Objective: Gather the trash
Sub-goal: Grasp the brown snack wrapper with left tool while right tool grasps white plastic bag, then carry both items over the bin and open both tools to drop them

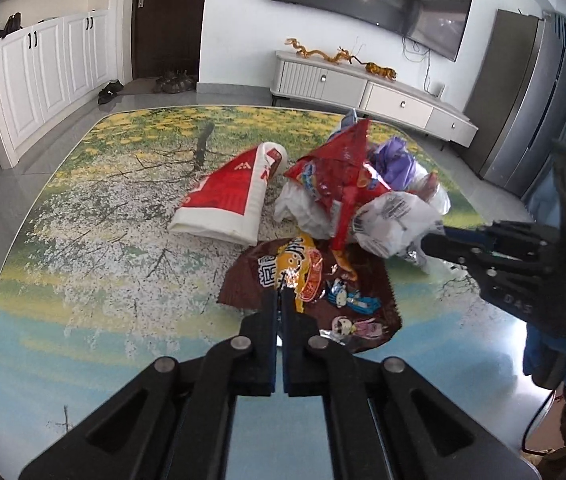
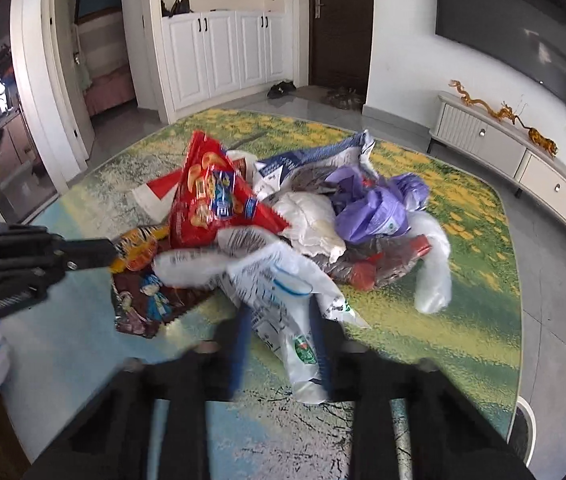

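- The trash pile (image 2: 303, 224) lies near the middle of the bench (image 1: 95, 264), which has a flower-and-tree print.
- The left gripper (image 1: 280, 294) has its fingers almost fully together, pinching the edge of the brown snack wrapper (image 1: 323, 304) at the front of the pile.
- The right gripper (image 2: 279, 320) has its fingers apart on both sides of the white printed bag (image 2: 283, 296). This view is blurred, so I cannot tell if they press it.
- All pieces look light, thin and crinkly. The foil is probably slippery, so a folded edge or corner is the best place to hold.
- The red snack bag (image 2: 211, 200) and purple bag (image 2: 375, 208) carry print, but it is too small to read. "DAS" is readable on the right gripper body in the left view.
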